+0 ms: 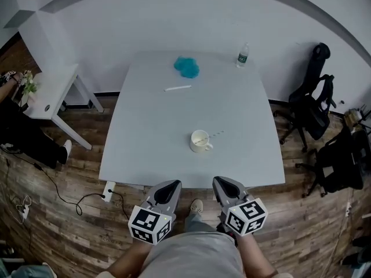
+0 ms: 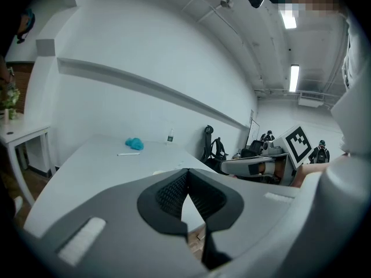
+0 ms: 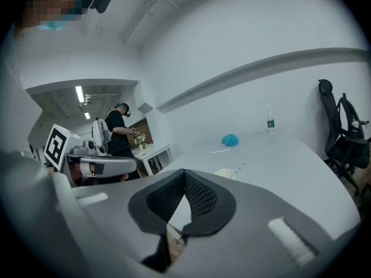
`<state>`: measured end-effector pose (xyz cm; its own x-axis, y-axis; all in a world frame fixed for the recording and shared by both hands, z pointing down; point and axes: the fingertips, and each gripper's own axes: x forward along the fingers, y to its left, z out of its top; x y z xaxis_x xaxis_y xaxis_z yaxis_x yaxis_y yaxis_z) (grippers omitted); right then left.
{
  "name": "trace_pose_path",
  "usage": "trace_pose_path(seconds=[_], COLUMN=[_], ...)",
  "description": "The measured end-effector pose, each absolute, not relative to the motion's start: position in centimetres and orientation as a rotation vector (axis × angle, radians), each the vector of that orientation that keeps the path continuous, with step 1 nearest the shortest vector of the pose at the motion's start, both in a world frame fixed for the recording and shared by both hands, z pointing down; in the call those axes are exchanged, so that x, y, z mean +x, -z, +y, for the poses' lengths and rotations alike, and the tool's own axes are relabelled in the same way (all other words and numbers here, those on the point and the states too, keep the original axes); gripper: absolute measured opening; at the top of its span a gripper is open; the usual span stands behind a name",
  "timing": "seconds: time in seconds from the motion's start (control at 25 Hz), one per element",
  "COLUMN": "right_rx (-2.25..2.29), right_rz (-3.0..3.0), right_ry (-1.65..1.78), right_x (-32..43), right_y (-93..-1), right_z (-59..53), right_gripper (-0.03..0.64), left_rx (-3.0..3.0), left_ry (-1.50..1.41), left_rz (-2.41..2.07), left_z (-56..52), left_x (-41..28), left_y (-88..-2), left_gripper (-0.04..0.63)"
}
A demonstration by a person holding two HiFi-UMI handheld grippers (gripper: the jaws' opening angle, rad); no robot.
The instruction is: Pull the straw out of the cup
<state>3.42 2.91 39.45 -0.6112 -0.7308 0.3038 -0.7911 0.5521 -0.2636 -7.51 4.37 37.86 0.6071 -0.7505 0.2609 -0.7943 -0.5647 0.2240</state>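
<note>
place: office or lab room | floor: wood planks point(image 1: 58, 230) | walls point(image 1: 174, 16): plain white | furniture: big pale table point(image 1: 174, 132), side desk point(image 1: 55, 88), black office chairs point(image 1: 310, 106) hung with bags | ceiling: strip lights point(image 2: 294, 77) | power strip point(image 1: 108, 191) with cable on floor | person point(image 3: 119, 132) standing at side desk

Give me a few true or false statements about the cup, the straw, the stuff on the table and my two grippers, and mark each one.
1. The straw sits in the cup. True.
2. The right gripper is clamped on the straw. False: its jaws are together on nothing, short of the near edge of the table.
3. A bottle stands near the table's far right corner. True.
4. The blue cloth touches the cup. False: it lies at the far side, well apart from the cup.
5. The left gripper has its jaws wide apart. False: they are together and empty.
</note>
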Motion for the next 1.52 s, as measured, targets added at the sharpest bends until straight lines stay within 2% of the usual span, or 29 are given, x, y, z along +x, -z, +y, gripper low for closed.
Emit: trace_pose_path(seconds=[0.72, 1.52], right_rx=[1.154, 1.156], right_rz=[-2.678, -2.664], right_ry=[-0.603, -0.668], right_x=[5.9, 6.5], right_y=[-39.5, -40.3], right_z=[-7.7, -9.5], right_gripper=[0.006, 0.006], left_rx=[2.453, 2.452], left_ry=[-0.201, -0.261], left_rz=[-1.333, -1.292], left_z=[-5.7, -7.8], left_x=[-4.3, -3.9], left_y=[-37.5, -38.2], left_gripper=[0.020, 0.018])
